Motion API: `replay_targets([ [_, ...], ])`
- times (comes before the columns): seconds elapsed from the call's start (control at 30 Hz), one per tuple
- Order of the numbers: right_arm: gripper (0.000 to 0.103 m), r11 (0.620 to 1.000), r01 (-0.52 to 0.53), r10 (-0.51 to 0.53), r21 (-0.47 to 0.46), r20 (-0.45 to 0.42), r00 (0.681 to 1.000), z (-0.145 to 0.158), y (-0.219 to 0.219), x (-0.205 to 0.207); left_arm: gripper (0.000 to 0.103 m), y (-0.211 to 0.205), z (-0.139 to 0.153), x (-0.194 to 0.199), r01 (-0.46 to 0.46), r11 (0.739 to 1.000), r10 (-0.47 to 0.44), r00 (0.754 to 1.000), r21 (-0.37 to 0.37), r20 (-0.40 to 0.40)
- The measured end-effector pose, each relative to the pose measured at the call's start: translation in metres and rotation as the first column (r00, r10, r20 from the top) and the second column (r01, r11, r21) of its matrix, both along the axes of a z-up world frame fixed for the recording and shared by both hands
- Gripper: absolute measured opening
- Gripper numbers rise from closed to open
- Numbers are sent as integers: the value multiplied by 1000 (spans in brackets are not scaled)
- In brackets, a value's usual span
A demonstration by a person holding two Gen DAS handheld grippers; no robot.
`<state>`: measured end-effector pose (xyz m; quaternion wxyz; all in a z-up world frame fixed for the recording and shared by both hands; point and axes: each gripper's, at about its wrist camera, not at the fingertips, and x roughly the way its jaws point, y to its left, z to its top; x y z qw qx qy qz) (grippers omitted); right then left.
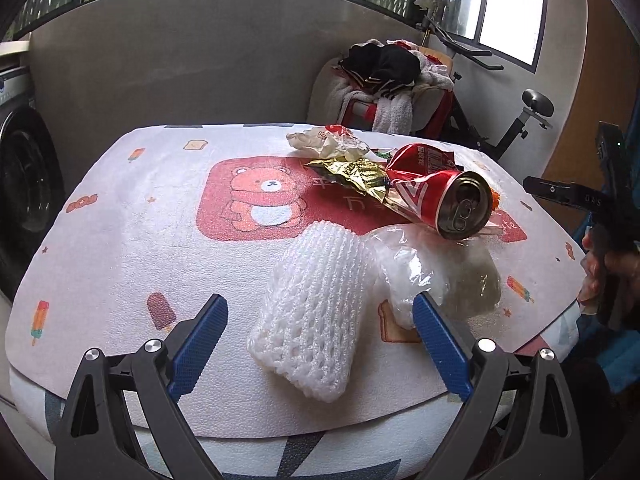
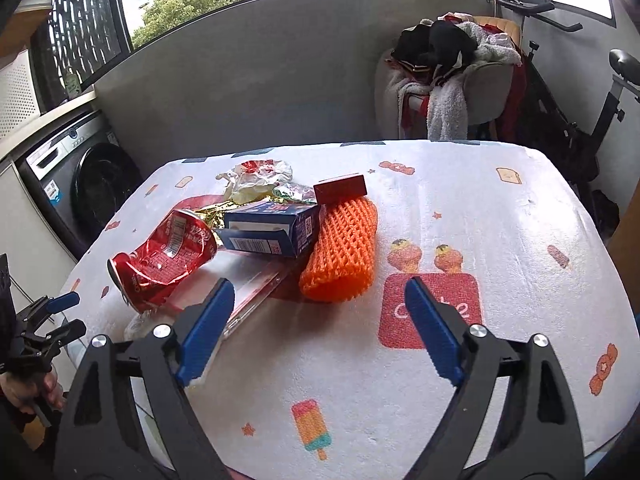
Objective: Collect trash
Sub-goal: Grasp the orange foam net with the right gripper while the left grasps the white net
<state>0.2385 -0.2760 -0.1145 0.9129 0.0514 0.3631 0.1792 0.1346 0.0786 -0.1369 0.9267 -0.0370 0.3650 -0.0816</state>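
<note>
Worktop (image 1: 120,248): covered by a white cloth printed with a red bear panel, ice lollies and toast slices; the trash lies in a loose heap on it.
Left gripper (image 1: 320,316): jaws stand wide apart with nothing clamped; the near end of the white foam net sleeve (image 1: 316,316) lies between the blue pads, and I see no pad pressing on it.
Right gripper (image 2: 320,316): jaws spread wide and empty, hanging over bare cloth just short of the heap; no trash sits between them.
Crushed red can (image 1: 440,200): on its side in the middle of the heap, its top with the pull tab facing the left gripper's camera; seen from the right wrist (image 2: 164,264) it lies at the left end of the heap.
Clear plastic bag (image 1: 432,272): crumpled, just beside the white sleeve and below the can, close to the left gripper's right-hand pad.
Gold foil wrapper (image 1: 356,178): crinkled, behind the can and touching it.
White crumpled wrapper (image 1: 328,142): at the far edge of the heap, with some red print on it.
Blue carton (image 2: 276,228): lying flat between the can and the orange foam net sleeve (image 2: 344,252).
Small red box (image 2: 340,189): resting at the far end of the orange sleeve.
Clear flat plastic piece (image 2: 256,292): under the carton, reaching toward the right gripper's left-hand pad.
Background: a washing machine (image 2: 88,188) to the left, a chair piled with clothes (image 2: 448,80) and an exercise bike (image 1: 520,120) behind the worktop.
</note>
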Motion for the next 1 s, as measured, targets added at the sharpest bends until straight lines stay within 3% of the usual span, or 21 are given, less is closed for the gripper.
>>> replay_targets([
  [0.07,66,1000,7,-6,25,-27,1000,-6,1,23,91,4,-4,8,-18,1000,18,1000,-20,-17],
  [0.13,63,998,35,-31,48,-68,997,-15,0,46,91,9,-6,12,-34,998,33,999,-56,-27],
  [0.3,62,991,100,-84,86,-167,982,-43,-1,91,91,12,-10,17,-43,996,40,998,-75,-41],
  [0.43,60,985,102,-64,136,-253,965,-62,2,110,91,11,-14,23,-43,996,39,998,-73,-55],
  [0.53,31,984,80,-26,160,-313,949,-70,5,108,91,11,-17,26,-47,996,41,997,-82,-71],
  [0.63,26,988,64,-22,138,-286,958,-64,3,95,91,10,-19,31,-45,995,38,996,-86,-80],
  [0.77,26,999,44,-45,-12,-209,977,-52,-1,75,91,9,-26,38,-54,993,43,993,-103,-114],
  [1.0,26,997,76,-75,0,-132,988,-34,-24,37,91,8,-39,46,-61,989,39,986,-132,-164],
])
